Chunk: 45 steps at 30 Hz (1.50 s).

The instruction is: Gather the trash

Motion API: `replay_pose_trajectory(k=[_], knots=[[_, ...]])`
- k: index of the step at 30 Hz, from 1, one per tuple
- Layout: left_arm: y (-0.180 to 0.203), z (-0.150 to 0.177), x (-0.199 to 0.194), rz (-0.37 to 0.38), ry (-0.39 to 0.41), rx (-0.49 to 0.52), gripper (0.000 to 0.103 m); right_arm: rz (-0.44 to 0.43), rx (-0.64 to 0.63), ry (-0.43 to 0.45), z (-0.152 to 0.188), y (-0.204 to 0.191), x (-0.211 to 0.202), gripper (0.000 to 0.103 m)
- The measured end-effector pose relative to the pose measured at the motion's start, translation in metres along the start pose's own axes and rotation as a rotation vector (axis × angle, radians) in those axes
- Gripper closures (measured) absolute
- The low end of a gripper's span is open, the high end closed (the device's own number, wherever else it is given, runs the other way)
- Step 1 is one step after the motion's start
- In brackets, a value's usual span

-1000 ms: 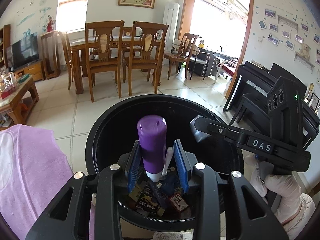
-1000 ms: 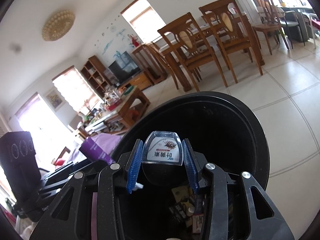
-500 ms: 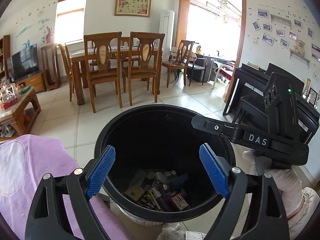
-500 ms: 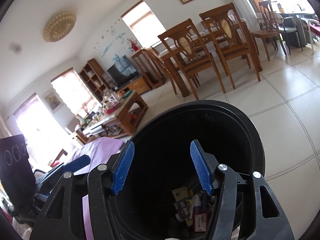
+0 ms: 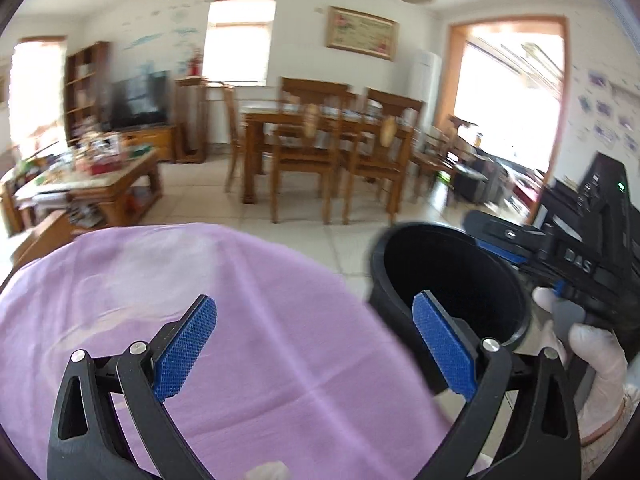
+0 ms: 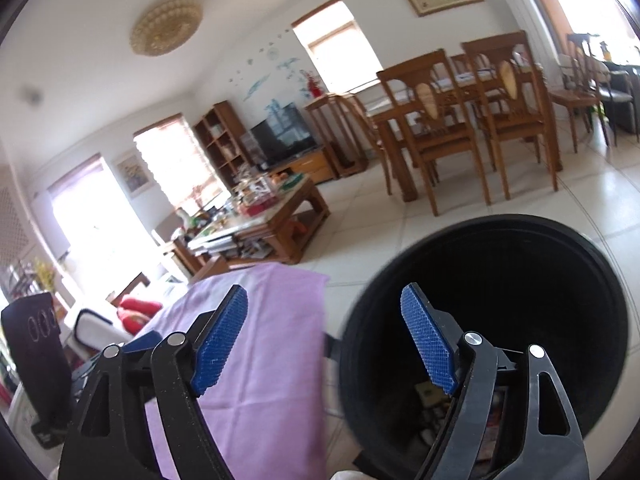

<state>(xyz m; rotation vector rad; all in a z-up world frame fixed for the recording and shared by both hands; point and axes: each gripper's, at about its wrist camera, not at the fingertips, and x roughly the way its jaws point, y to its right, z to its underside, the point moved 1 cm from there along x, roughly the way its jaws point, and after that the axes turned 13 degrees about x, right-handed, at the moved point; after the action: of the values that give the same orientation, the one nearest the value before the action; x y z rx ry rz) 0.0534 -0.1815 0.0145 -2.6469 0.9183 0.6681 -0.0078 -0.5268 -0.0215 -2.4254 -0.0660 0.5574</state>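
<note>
1. Facing a purple-covered surface (image 5: 248, 320), the left gripper (image 5: 316, 344) has jaws wide apart and empty; the black trash bin (image 5: 448, 280) lies to its right.
2. The right gripper (image 6: 324, 344), jaws likewise apart and empty, straddles the bin rim, so it is judged nearer.
3. Only the right wrist view shows collected trash (image 6: 430, 412) inside; no loose trash appears on the cloth.

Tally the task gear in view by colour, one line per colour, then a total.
Black: 3, the trash bin, the left gripper and the right gripper, both open and empty.
Purple: 1, the cloth beside the bin.
Mixed colours: the trash pieces at the bin's bottom are too hidden to count.
Total: 4 countable things.
</note>
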Motion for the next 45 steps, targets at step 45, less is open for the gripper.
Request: replay_pose_trajectory(k=[45], knots=[[-0.163, 0.097, -0.127, -0.604, 0.025, -0.214, 0.005, -0.084, -0.39, 0.039, 0.139, -0.21, 0.103, 0.005]])
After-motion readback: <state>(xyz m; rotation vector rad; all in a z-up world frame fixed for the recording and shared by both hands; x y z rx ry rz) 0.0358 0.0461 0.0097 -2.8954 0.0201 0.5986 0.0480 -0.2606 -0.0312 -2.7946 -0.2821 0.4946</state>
